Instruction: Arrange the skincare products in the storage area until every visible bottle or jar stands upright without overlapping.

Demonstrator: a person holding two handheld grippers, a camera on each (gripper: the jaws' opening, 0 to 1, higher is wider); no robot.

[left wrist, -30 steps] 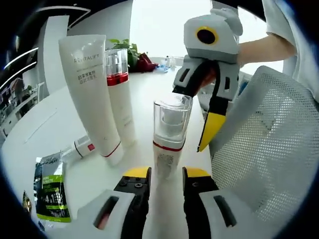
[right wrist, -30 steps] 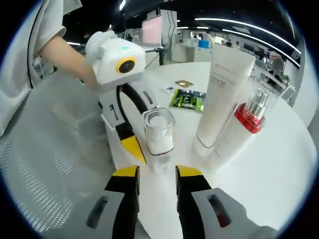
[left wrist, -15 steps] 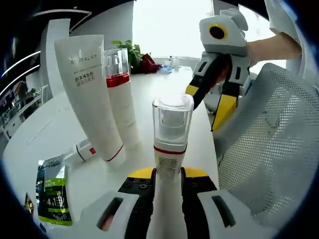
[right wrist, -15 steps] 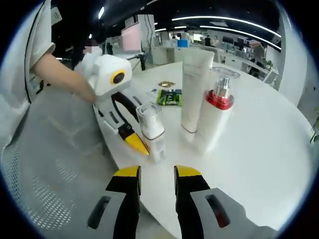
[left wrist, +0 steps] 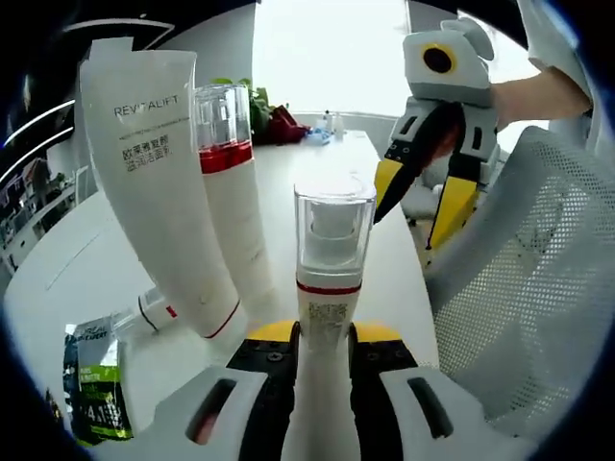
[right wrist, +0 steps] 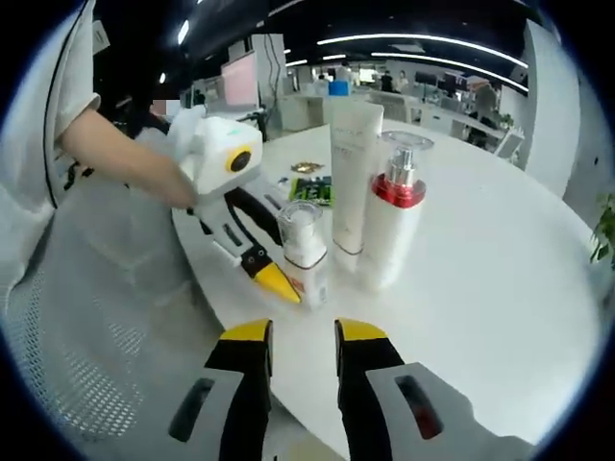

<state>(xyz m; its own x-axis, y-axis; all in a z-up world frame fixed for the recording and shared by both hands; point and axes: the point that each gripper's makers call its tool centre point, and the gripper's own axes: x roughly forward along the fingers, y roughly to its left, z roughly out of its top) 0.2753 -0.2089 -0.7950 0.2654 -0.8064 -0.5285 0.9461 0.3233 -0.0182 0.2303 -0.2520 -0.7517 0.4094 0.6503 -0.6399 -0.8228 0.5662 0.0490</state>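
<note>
My left gripper (left wrist: pixel 325 334) is shut on a small white pump bottle (left wrist: pixel 329 279) with a clear cap and a red band, which stands upright near the table's edge. To its left stand a tall white tube (left wrist: pixel 159 173) and a white bottle with a red collar (left wrist: pixel 229 192). My right gripper (right wrist: pixel 301 336) is open and holds nothing, well back from the group. From there I see the small bottle (right wrist: pixel 306 252), the tube (right wrist: pixel 351 173), the red-collared bottle (right wrist: pixel 389 226) and the left gripper (right wrist: pixel 286 284). The right gripper (left wrist: pixel 423 192) hangs beyond the small bottle.
A small tube (left wrist: pixel 154 309) lies flat behind the tall tube, beside a green sachet (left wrist: pixel 94 379). The round white table (right wrist: pixel 500 250) stretches to the right. A mesh chair (left wrist: pixel 524 288) sits close against the table's edge, and a person's arm (right wrist: pixel 125 158) holds the left gripper.
My left jaws have closed on the small bottle. My right gripper has drawn back from its cap and now sits farther from the group.
</note>
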